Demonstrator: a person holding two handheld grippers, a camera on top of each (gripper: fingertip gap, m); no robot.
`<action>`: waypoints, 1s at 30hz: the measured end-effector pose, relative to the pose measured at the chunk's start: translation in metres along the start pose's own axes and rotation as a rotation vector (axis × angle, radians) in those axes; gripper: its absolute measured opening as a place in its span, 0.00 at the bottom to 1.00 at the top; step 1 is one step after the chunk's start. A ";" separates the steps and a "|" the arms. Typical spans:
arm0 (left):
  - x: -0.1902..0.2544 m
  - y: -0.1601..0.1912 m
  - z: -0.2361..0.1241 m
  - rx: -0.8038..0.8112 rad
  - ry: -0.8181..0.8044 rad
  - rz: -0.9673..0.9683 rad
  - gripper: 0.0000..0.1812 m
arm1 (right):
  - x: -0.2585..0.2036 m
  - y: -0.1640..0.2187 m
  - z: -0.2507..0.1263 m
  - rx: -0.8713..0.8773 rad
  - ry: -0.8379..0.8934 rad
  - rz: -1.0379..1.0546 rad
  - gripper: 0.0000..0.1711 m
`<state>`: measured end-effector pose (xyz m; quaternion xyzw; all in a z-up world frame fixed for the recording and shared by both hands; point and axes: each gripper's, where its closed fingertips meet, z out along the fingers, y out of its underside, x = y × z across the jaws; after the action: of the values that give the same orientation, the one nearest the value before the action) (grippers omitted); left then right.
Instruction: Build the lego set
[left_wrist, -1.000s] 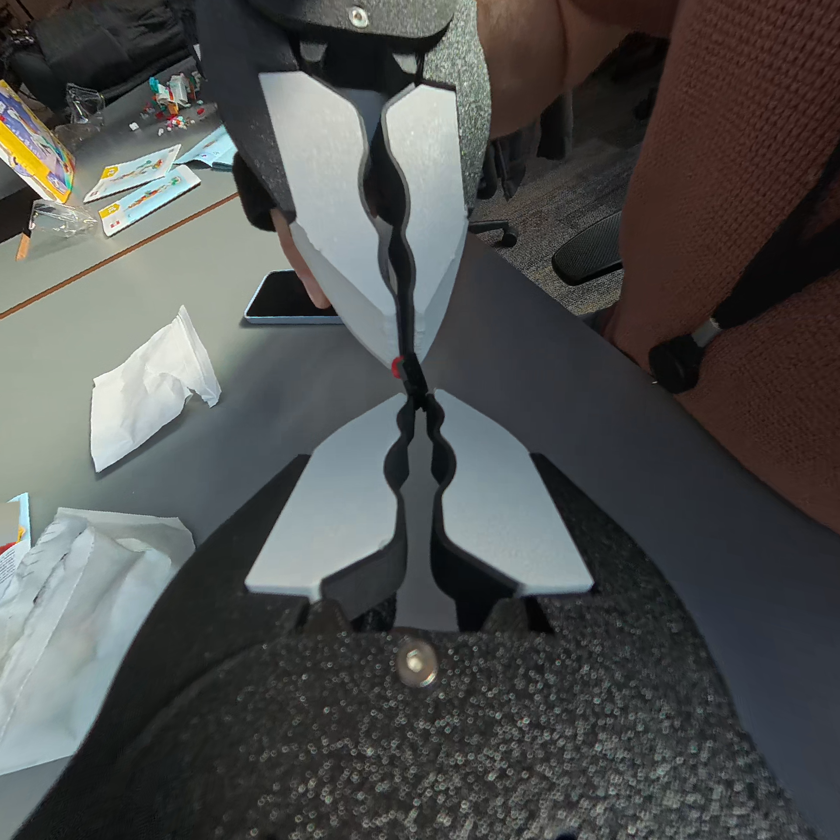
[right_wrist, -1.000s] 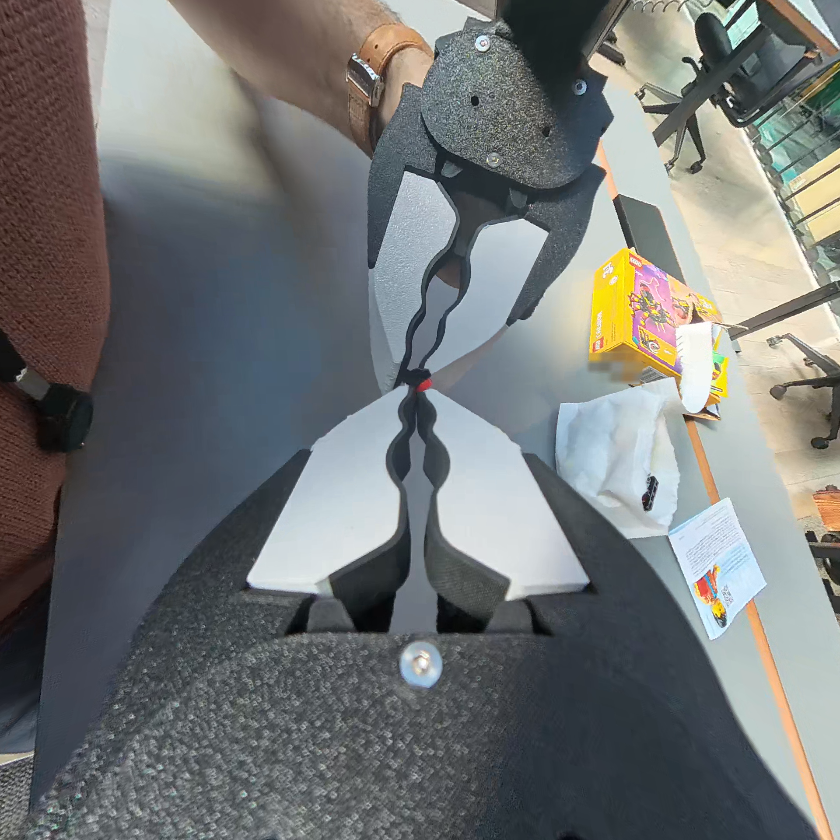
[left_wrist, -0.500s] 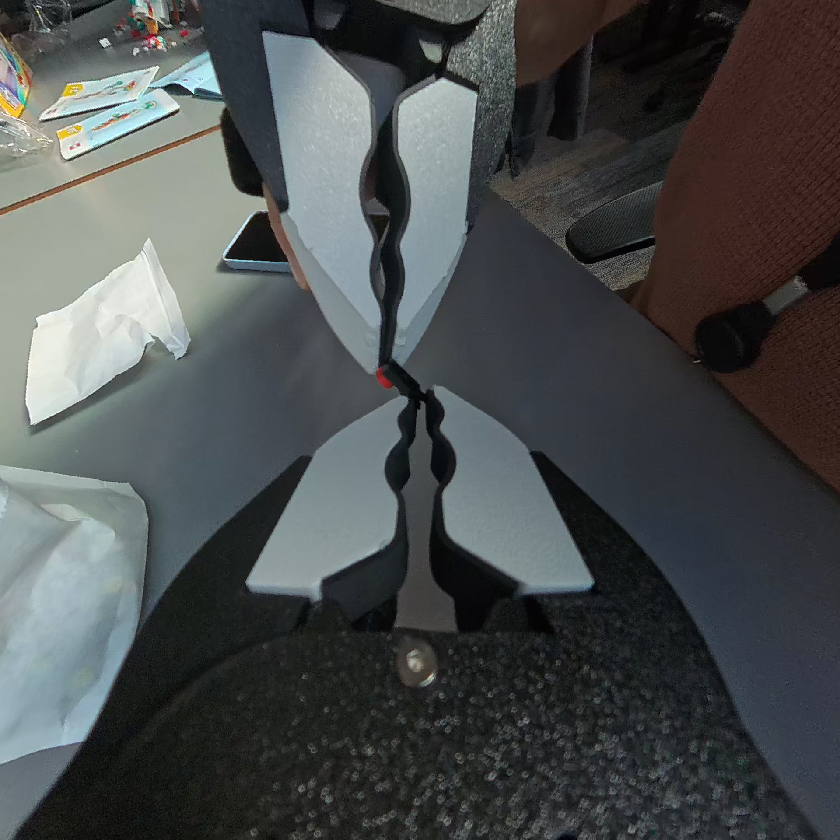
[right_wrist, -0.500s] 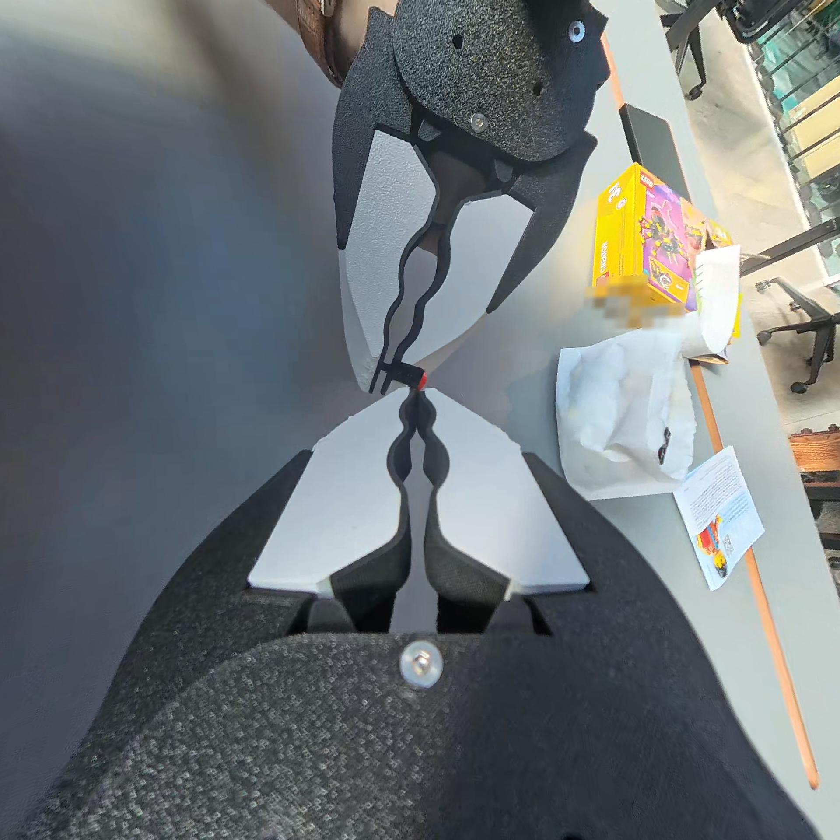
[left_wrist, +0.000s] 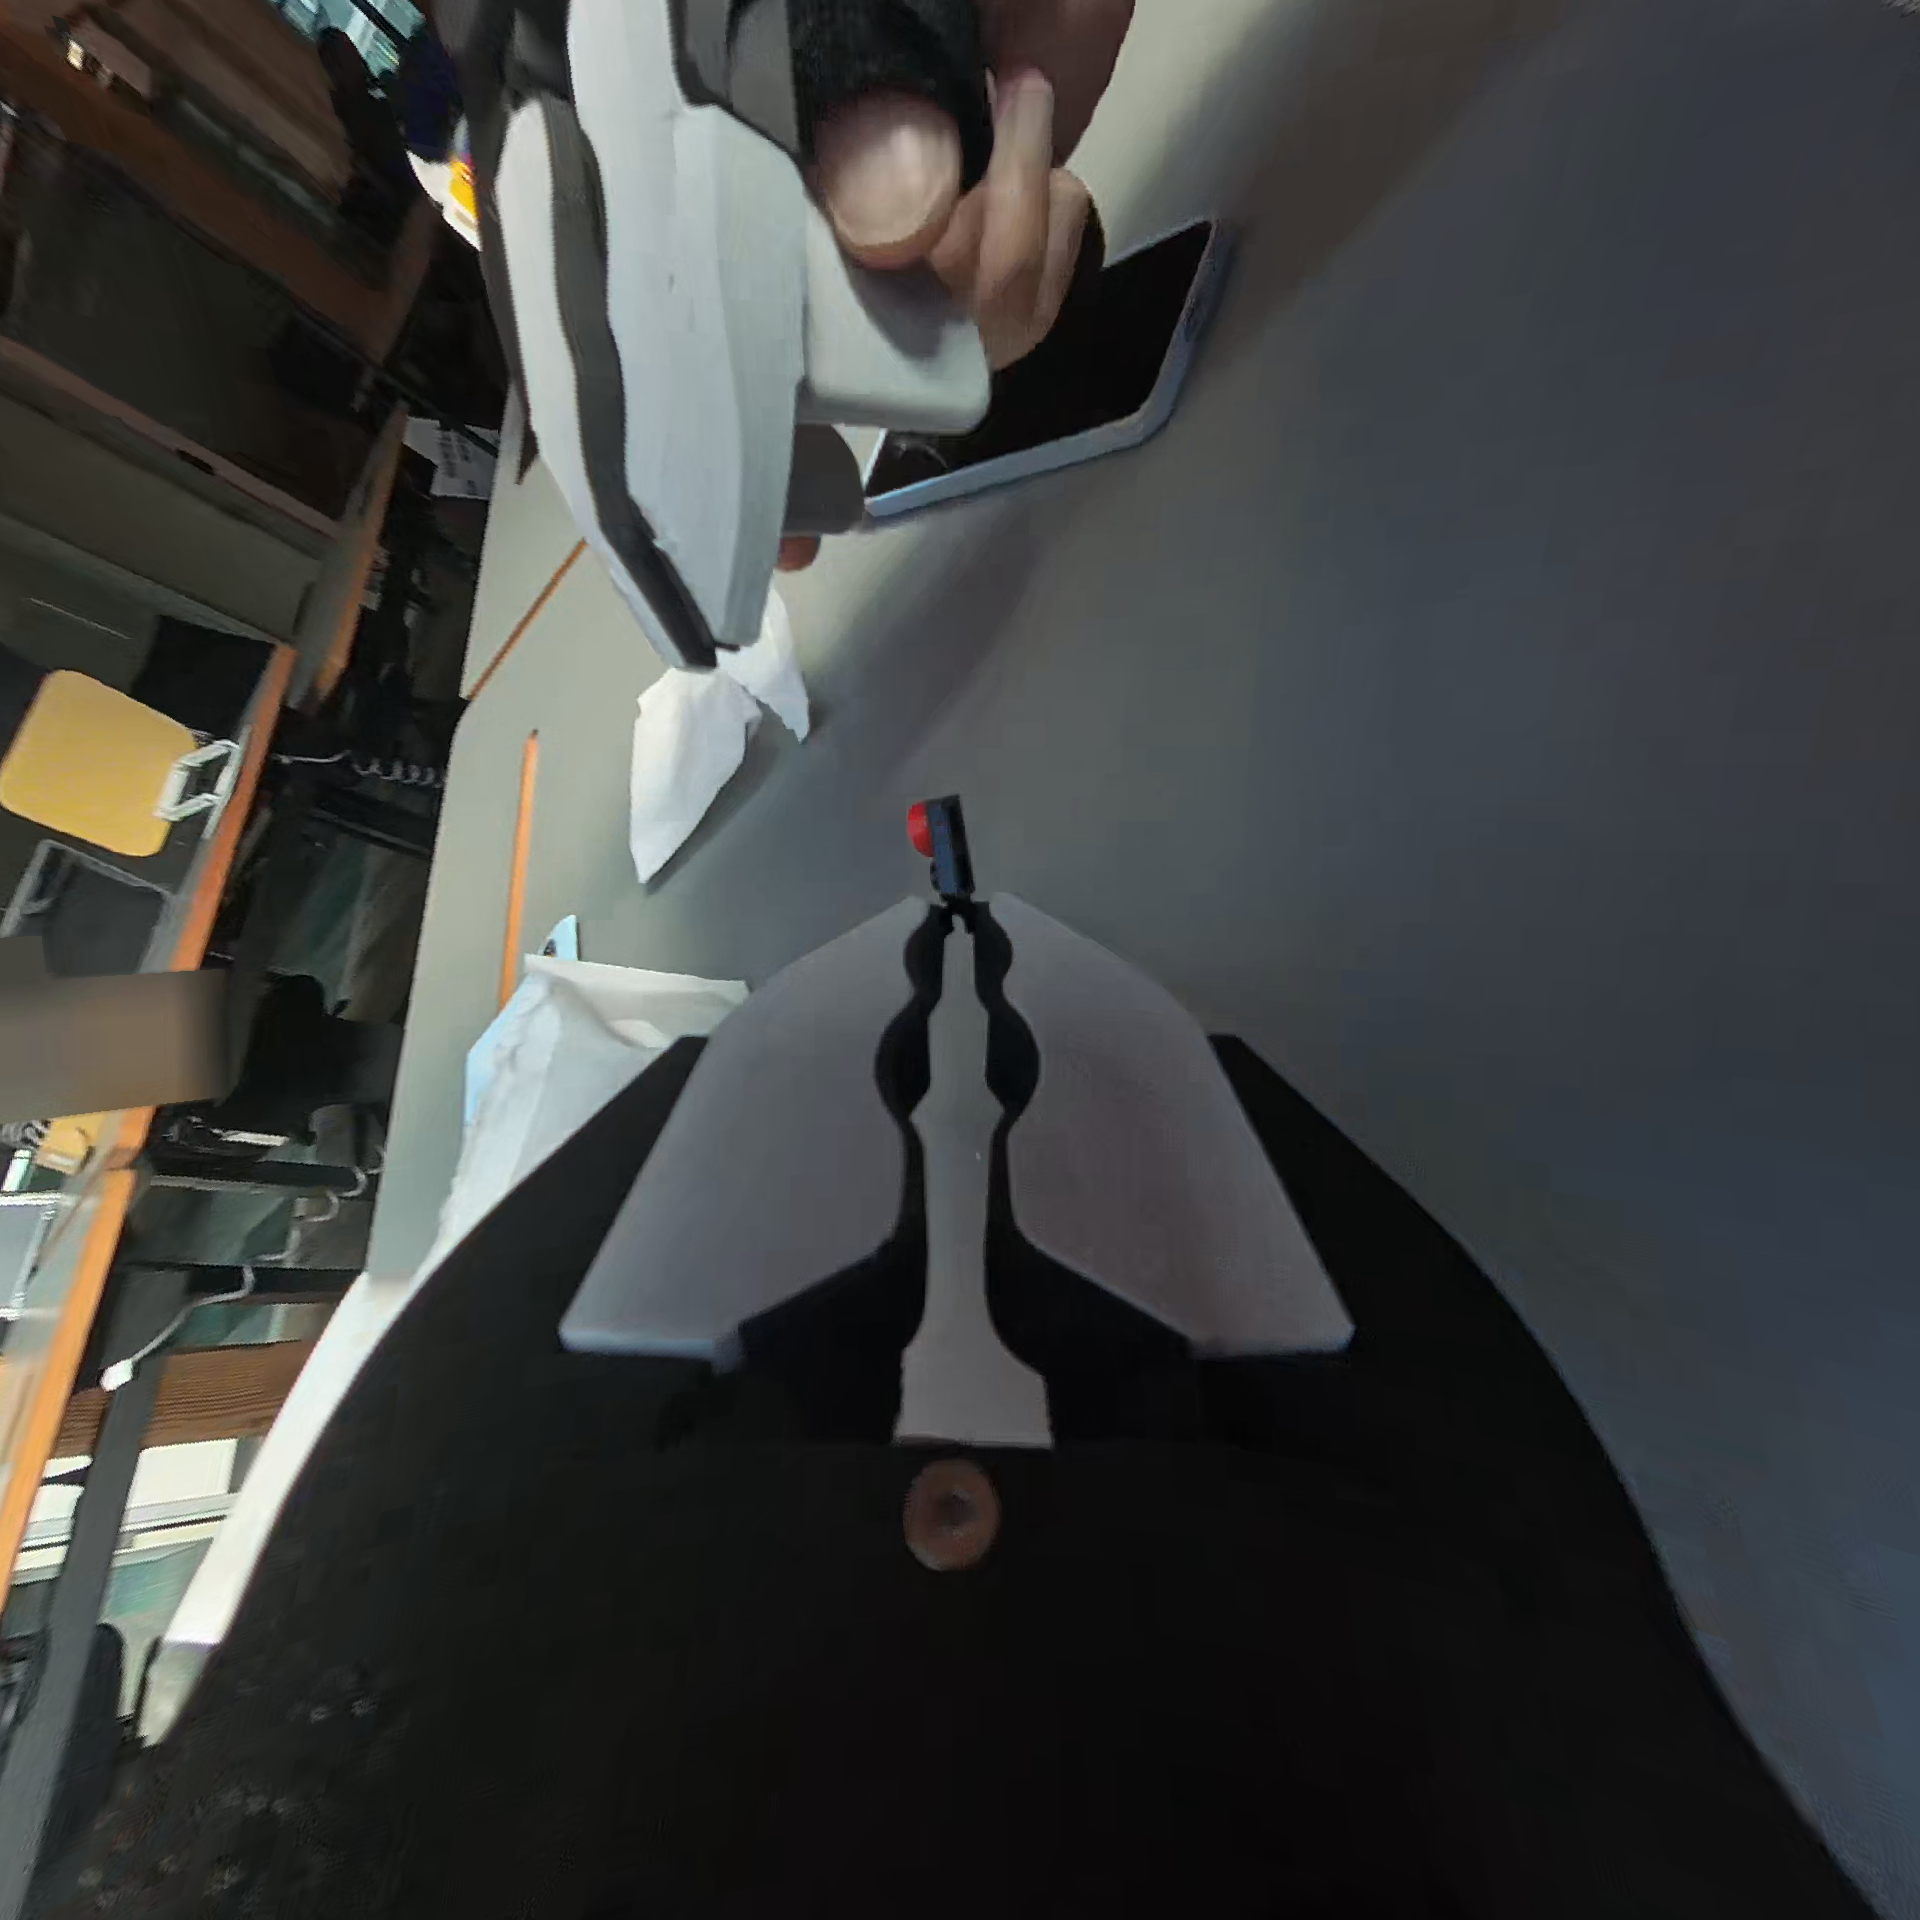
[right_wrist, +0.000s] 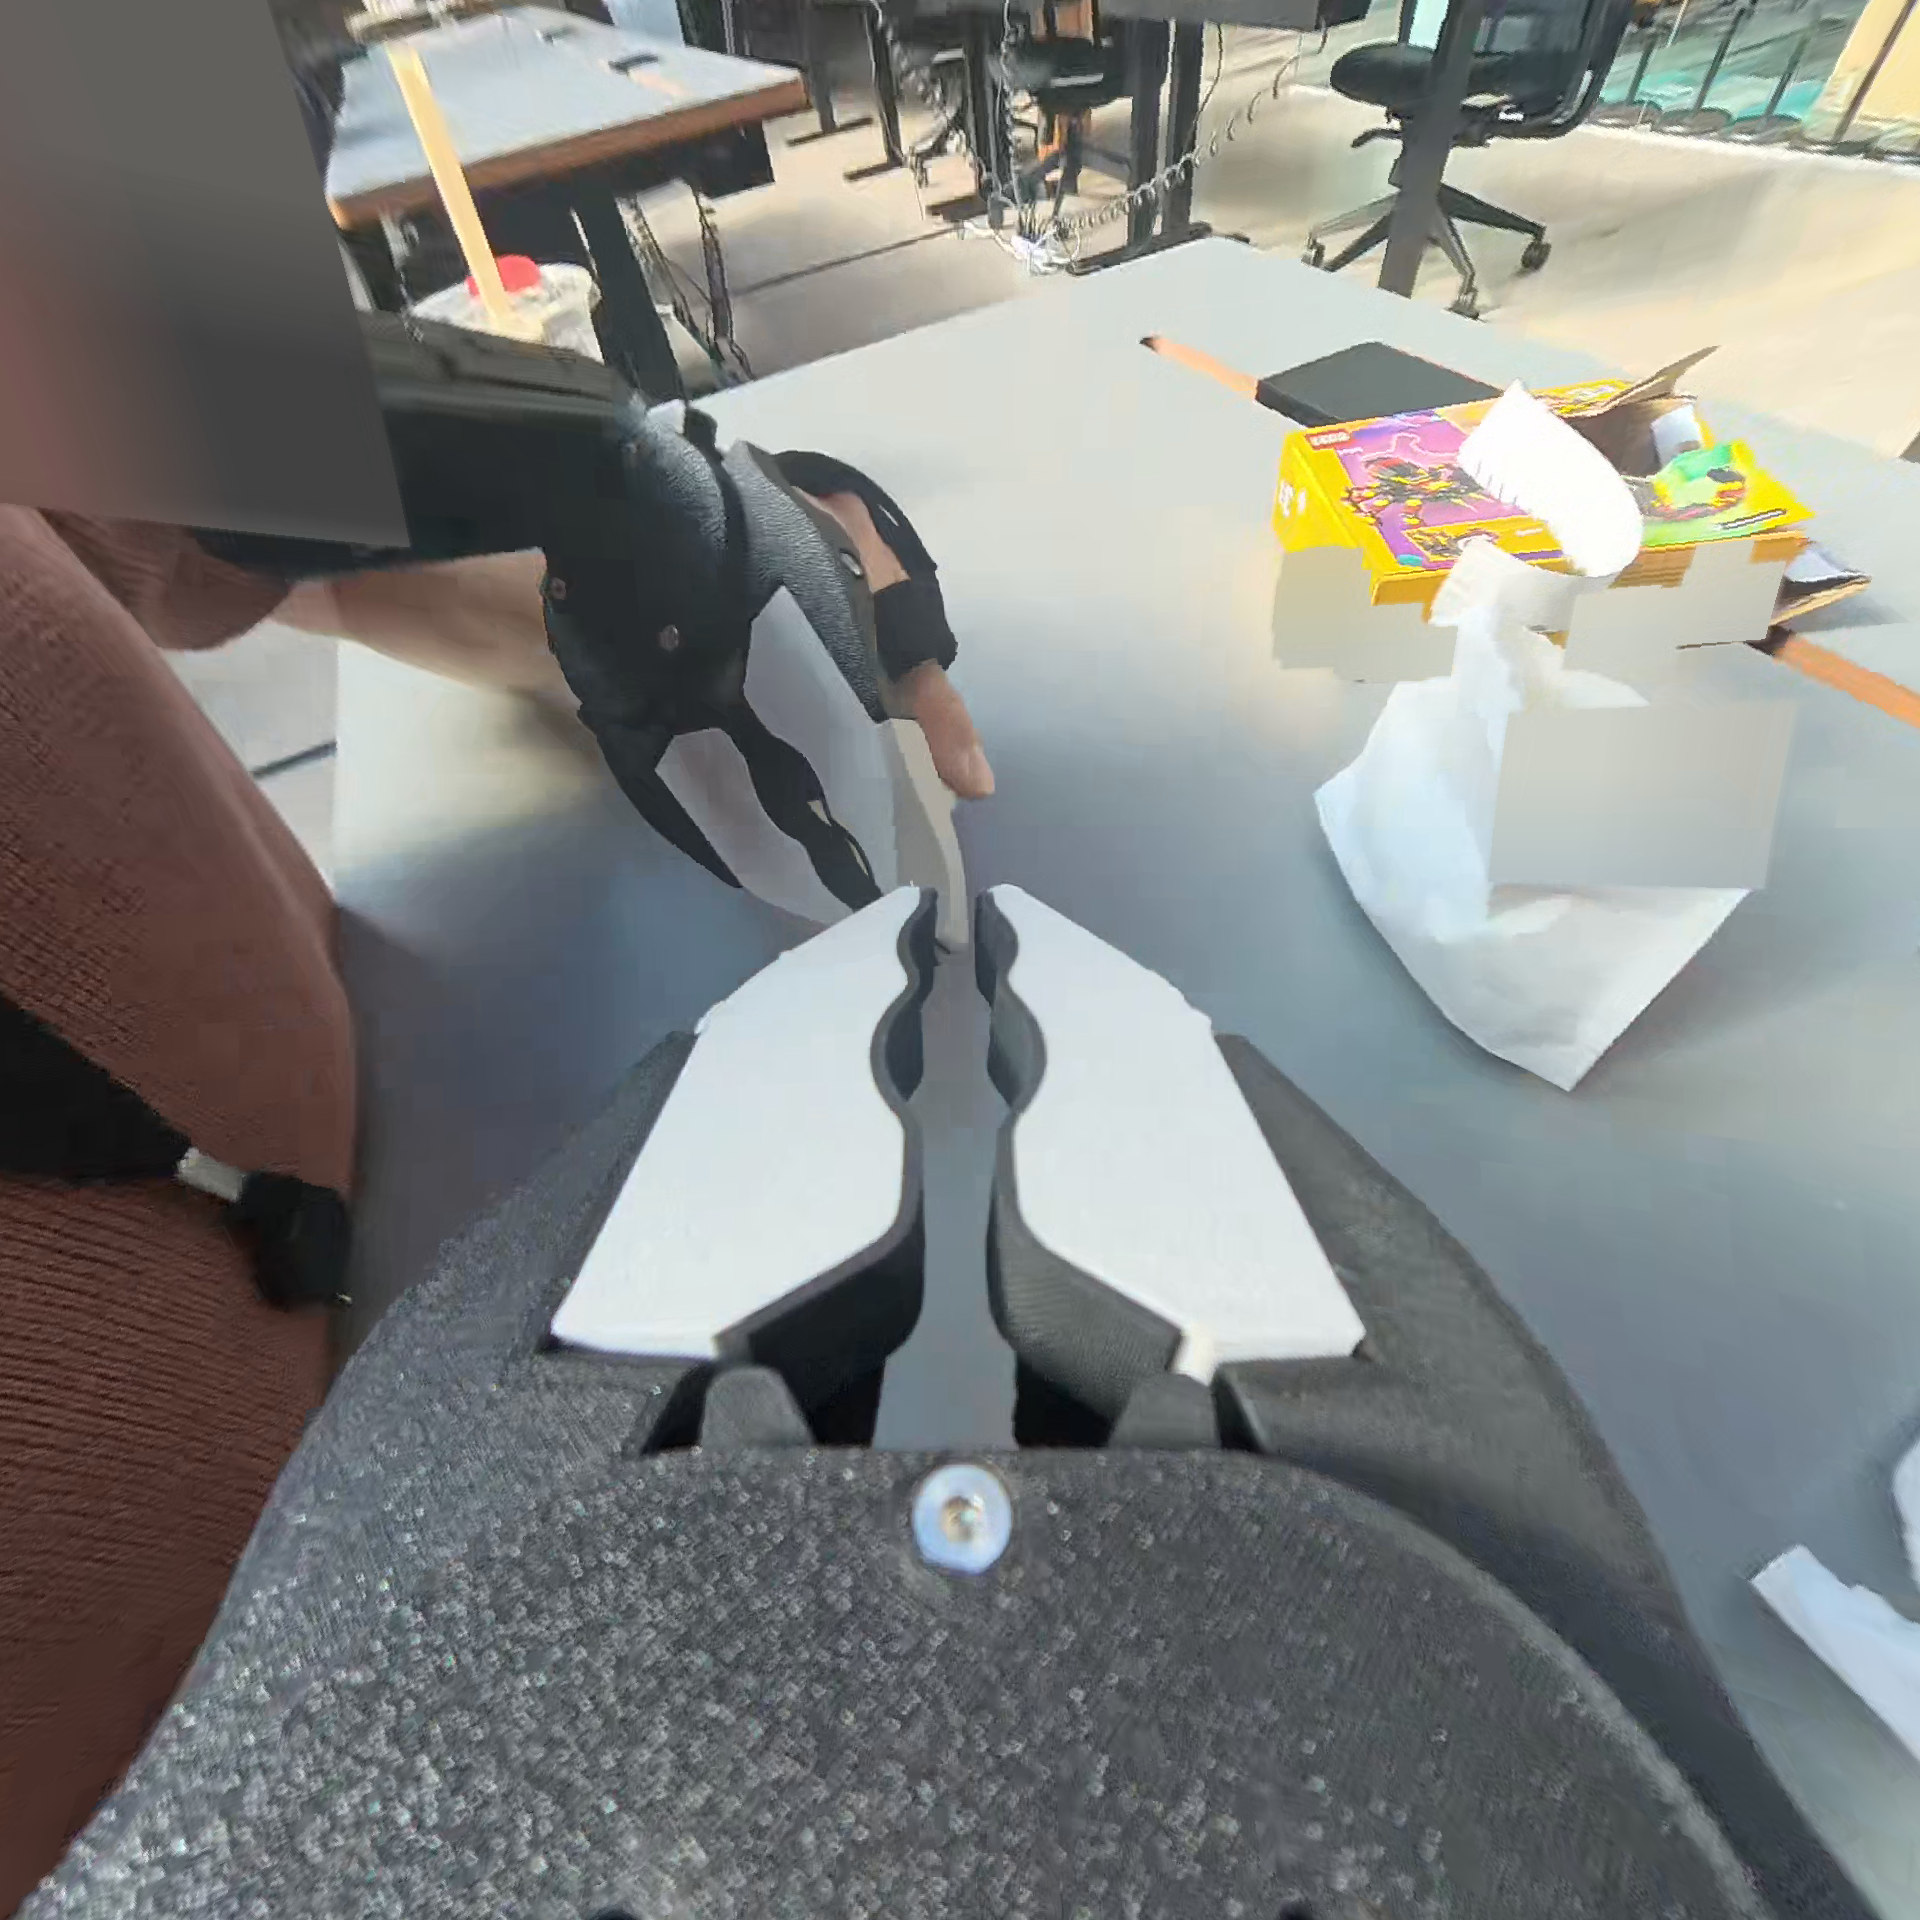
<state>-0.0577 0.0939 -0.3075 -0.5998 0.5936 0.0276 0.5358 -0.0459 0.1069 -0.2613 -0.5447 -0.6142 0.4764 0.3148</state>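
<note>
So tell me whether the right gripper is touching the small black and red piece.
Apart. The left wrist view shows the piece pinched only by the left gripper; the right gripper hangs clear.

table (right_wrist: 1143, 540): smooth matt grey
bags (right_wrist: 1475, 914): crinkly white paper
box (right_wrist: 1382, 509): glossy cardboard
gripper shell (right_wrist: 935, 1714): rough grainy black plastic

Your left gripper (left_wrist: 954, 906) pinches a small black lego piece with a red stud (left_wrist: 943, 843) at its fingertips, above the grey table (left_wrist: 1507, 727). The right gripper (left_wrist: 696, 639) hangs apart, near a phone (left_wrist: 1091, 384).
</note>
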 end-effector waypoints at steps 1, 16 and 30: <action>-0.004 -0.003 -0.004 0.001 -0.058 0.072 0.03 | -0.002 -0.002 -0.002 0.033 -0.006 0.040 0.06; -0.026 -0.028 -0.014 -0.053 -0.366 0.590 0.03 | -0.029 -0.001 0.015 0.102 -0.033 0.206 0.03; -0.028 -0.026 -0.016 -0.072 -0.380 0.629 0.03 | -0.029 0.002 0.017 0.063 -0.033 0.184 0.05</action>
<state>-0.0557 0.0949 -0.2660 -0.3906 0.6374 0.3231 0.5803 -0.0543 0.0743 -0.2654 -0.5809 -0.5512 0.5312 0.2766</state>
